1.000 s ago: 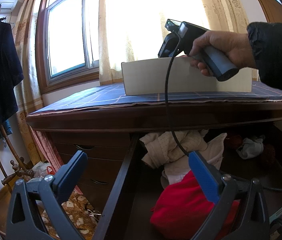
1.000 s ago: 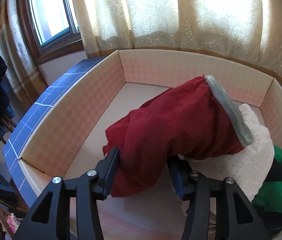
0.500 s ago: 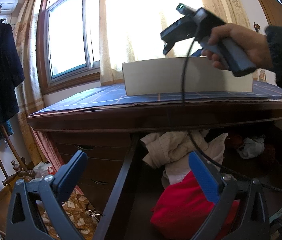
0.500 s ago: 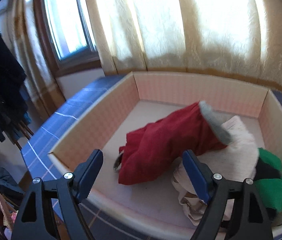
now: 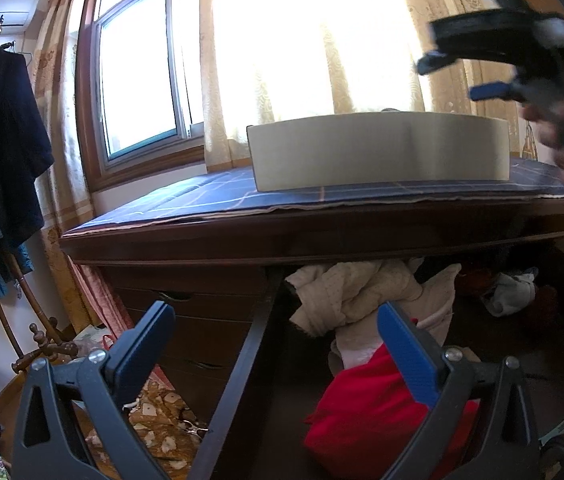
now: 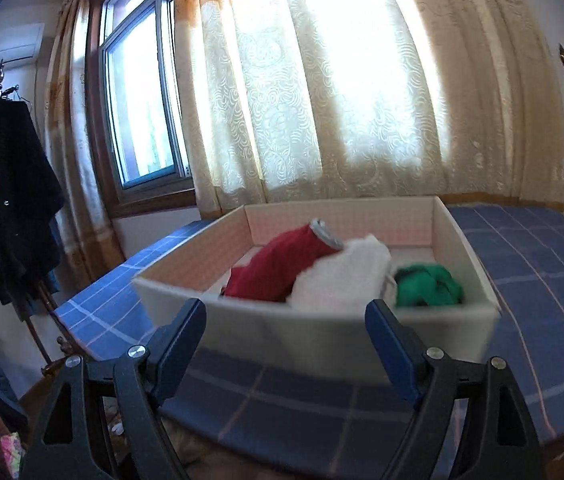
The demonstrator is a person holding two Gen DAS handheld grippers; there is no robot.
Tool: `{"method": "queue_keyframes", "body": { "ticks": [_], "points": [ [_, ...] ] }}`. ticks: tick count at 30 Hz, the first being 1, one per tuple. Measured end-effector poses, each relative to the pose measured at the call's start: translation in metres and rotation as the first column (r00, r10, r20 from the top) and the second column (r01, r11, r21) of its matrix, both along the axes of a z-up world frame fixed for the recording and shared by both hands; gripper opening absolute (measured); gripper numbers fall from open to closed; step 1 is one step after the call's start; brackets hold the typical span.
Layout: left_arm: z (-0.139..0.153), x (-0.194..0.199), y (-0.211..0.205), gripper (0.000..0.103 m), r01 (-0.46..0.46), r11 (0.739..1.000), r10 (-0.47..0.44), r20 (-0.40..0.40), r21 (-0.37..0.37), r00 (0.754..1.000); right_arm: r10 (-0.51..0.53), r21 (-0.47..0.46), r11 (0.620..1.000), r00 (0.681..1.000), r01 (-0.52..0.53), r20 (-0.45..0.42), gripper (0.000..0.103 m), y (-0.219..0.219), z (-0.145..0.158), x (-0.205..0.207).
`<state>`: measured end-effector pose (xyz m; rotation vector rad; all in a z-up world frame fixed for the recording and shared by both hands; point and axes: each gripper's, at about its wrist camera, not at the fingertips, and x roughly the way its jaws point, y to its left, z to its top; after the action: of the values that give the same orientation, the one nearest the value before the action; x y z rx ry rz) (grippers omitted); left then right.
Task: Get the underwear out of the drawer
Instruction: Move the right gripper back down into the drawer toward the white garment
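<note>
Left claw (image 5: 275,354) hangs with its blue pads spread wide and nothing between them, aimed into the open drawer (image 5: 241,364) of the dark wooden dresser. Straight ahead of it, just past the right pad, lies a red garment (image 5: 366,412); beyond that sits a crumpled cream garment (image 5: 346,292), and a small white piece (image 5: 510,288) lies toward the drawer's right end. Up on the blue checked surface (image 5: 209,196) stands a white cardboard box (image 5: 378,150), and the right claw (image 5: 462,76), blurred, hovers above the box's right end, a hand behind it.

From the right wrist view, the right claw (image 6: 286,340) is open and empty, its jaws having just been opening. It faces the box (image 6: 314,340) from outside its near wall; inside lie dark red underwear (image 6: 277,264), a white piece (image 6: 346,276) and a green piece (image 6: 426,284).

Remaining underwear lies below in the drawer, and the left claw looks much the nearer to it; I judge the red garment the likeliest next pick.
</note>
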<state>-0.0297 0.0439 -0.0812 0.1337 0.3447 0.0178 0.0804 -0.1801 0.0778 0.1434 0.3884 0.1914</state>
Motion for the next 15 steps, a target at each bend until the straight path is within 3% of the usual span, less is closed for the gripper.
{"method": "queue_keyframes", "body": {
  "ticks": [5,15],
  "points": [
    [0.0,0.0,-0.001,0.103,-0.013,1.0,0.013,0.003,0.009,1.0,0.0,-0.054,0.999,0.999,-0.002,-0.045,0.083,-0.009,-0.016,-0.03],
    [0.0,0.0,-0.001,0.103,-0.023,1.0,0.023,0.003,0.011,1.0,-0.005,-0.049,0.999,0.978,-0.005,-0.208,0.083,-0.039,-0.053,-0.079]
  ]
}}
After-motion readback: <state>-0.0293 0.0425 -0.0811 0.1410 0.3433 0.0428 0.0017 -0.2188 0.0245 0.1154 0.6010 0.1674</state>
